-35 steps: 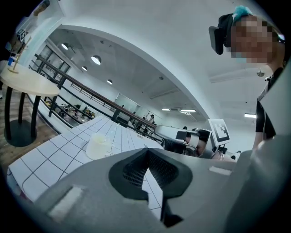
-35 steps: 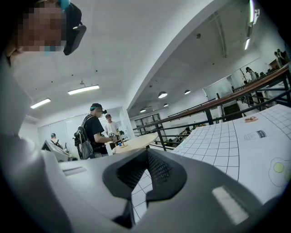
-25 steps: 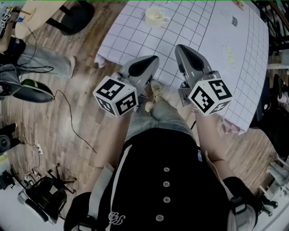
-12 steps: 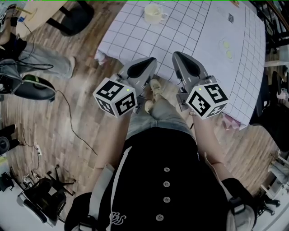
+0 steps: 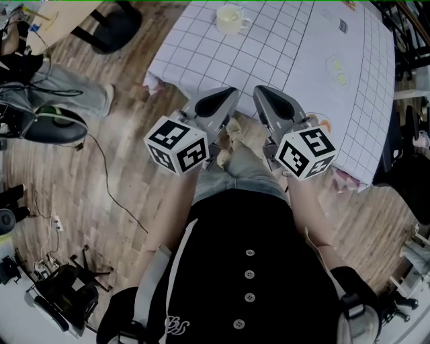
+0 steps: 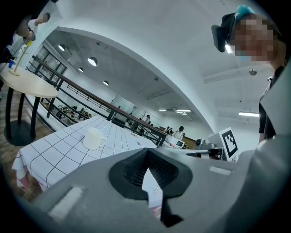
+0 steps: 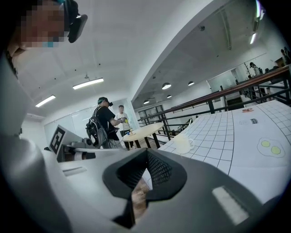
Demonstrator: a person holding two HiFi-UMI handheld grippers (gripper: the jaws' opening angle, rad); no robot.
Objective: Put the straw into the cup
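A white cup stands at the far left of the grid-patterned table. In the gripper views the cup shows a thin pale straw that seems to lean out of it. My left gripper hovers just off the table's near edge, level, jaws shut with nothing between them. My right gripper sits beside it over the near edge, tilted slightly down, also shut and empty. Both point toward the cup from well short of it. The closed jaw tips of each gripper fill the foreground.
Two yellow-green dots and a small black marker lie on the cloth to the right. A round side table and a seated person's legs are at the left. Cables cross the wood floor. A railing runs behind the table.
My right gripper has drawn back toward my body and leftward, closing the gap to the left gripper. The left gripper shifted slightly right. Both stay shut.
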